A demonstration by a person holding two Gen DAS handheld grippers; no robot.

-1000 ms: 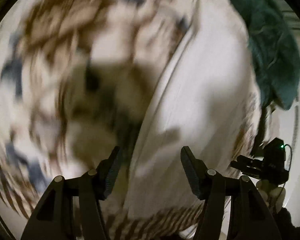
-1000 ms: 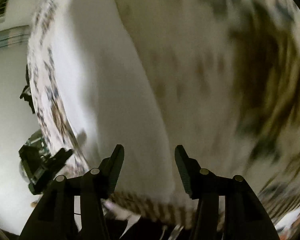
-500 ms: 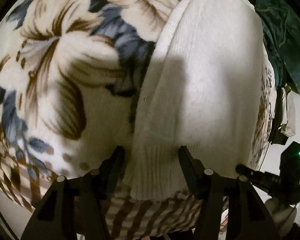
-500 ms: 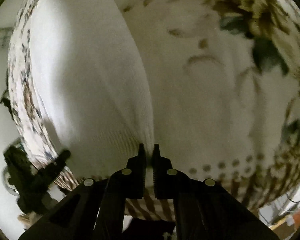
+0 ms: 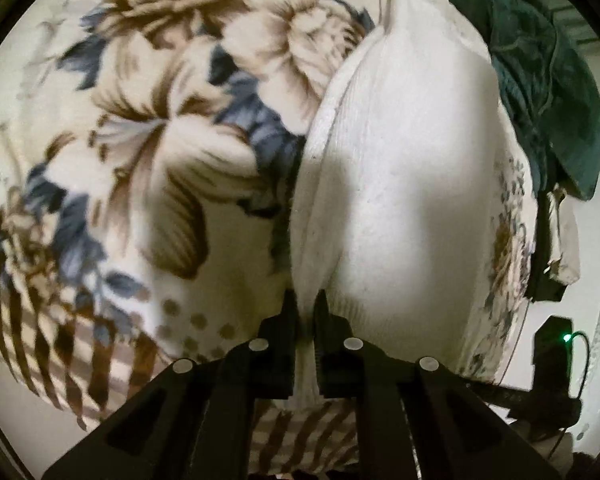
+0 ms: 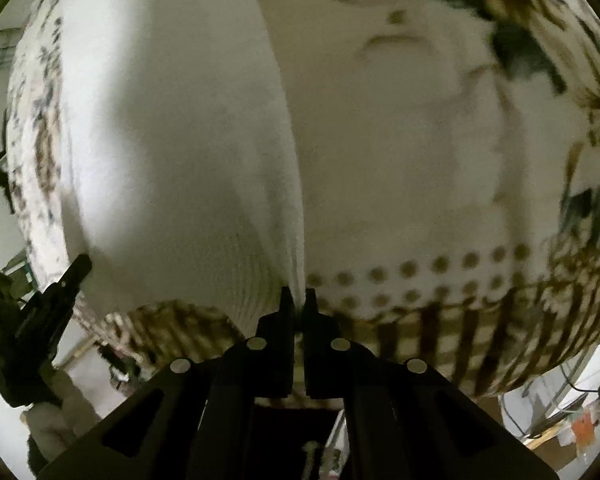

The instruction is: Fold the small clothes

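Left gripper [image 5: 305, 312] had just been closing; its fingers [image 5: 288, 312] pinched the near left corner of the white sweater [image 5: 400, 184]. Right gripper [image 6: 298, 306] likewise pinched the sweater's [image 6: 172, 140] near right hem corner, fingers [image 6: 286, 308] pressed on the knit. The sweater lay flat on a floral blanket [image 5: 148, 152]. Beyond, at its far right, lay a green garment [image 5: 540, 80].

Left of the white knit garment [image 5: 412, 184] the floral blanket [image 5: 148, 168] lies bare; a green cloth heap [image 5: 540, 92] seemingly crowds its right.
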